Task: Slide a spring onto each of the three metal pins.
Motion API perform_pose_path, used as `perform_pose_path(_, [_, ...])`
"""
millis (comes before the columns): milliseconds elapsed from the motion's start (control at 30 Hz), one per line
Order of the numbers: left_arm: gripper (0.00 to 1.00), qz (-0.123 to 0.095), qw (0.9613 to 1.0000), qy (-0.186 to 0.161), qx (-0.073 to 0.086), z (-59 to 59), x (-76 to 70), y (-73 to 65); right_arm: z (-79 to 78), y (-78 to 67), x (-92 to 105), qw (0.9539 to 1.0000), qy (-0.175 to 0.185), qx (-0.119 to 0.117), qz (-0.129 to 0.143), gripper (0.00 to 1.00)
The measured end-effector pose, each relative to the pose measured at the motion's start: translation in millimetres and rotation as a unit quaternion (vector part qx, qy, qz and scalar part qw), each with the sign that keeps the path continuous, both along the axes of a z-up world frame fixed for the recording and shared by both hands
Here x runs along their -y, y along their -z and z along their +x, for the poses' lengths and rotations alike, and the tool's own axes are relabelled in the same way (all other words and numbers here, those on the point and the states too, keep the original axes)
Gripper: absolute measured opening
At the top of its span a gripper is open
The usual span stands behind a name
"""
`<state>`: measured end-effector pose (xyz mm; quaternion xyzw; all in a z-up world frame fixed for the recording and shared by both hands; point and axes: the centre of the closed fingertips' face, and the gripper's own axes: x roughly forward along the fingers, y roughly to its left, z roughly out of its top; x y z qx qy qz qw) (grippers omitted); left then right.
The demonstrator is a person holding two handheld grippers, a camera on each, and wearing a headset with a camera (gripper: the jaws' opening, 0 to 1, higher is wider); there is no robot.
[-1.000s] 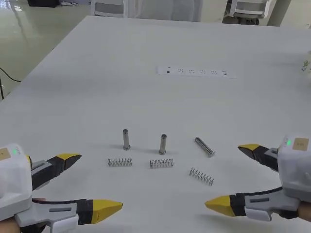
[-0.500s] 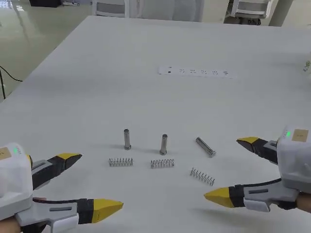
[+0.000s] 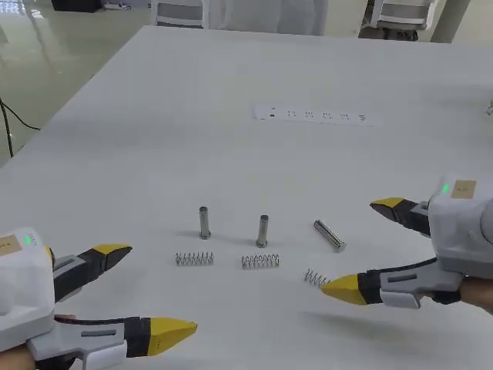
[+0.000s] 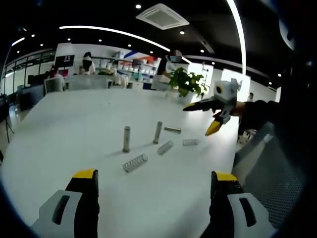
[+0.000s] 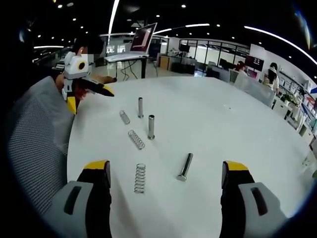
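Observation:
Two metal pins stand upright on the white table, one on the left (image 3: pixel 204 222) and one in the middle (image 3: pixel 263 230). A third pin (image 3: pixel 330 235) lies on its side to their right. A spring lies in front of each: left spring (image 3: pixel 194 259), middle spring (image 3: pixel 260 261), right spring (image 3: pixel 312 277), whose end is hidden by my right gripper's lower fingertip. My right gripper (image 3: pixel 359 245) is open, with the lying pin (image 5: pixel 185 166) and the right spring (image 5: pixel 140 177) ahead between its jaws. My left gripper (image 3: pixel 150 291) is open and holds nothing, short of the left spring (image 4: pixel 134 162).
A white power strip (image 3: pixel 312 116) lies further back on the table (image 3: pixel 231 154). Chairs stand beyond the far edge. The table's left edge runs diagonally, with floor and a cable beyond it.
My right gripper has moved forward and left, towards the lying pin and right spring; its lower tip now overlaps that spring. My left gripper, the pins and the springs have stayed put.

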<state>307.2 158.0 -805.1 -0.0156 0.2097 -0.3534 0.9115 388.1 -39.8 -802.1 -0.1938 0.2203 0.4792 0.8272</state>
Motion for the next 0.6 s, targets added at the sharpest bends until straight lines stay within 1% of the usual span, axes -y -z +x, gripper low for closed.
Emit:
perform_pose_path(167, [0.90,0.000,1.0000,0.000,-0.001,0.2,-0.1,0.2,11.1,-2.4,-0.2,1.0000,-0.002,0.000,-0.008,0.93])
perform_pose_path(300, [0.90,0.000,1.0000,-0.001,-0.001,0.5,-0.5,0.2,19.9,-4.2,-1.6,1.0000,0.002,-0.002,-0.007,0.92])
perform_pose_path(400, [0.90,0.000,1.0000,-0.002,-0.001,0.6,-0.8,0.1,26.7,-3.1,-3.6,0.9999,0.004,-0.004,-0.009,0.92])
perform_pose_path(600, [0.90,0.000,1.0000,-0.003,0.000,0.6,-1.4,-0.2,35.6,-0.3,-9.1,0.9997,0.004,-0.009,-0.022,0.90])
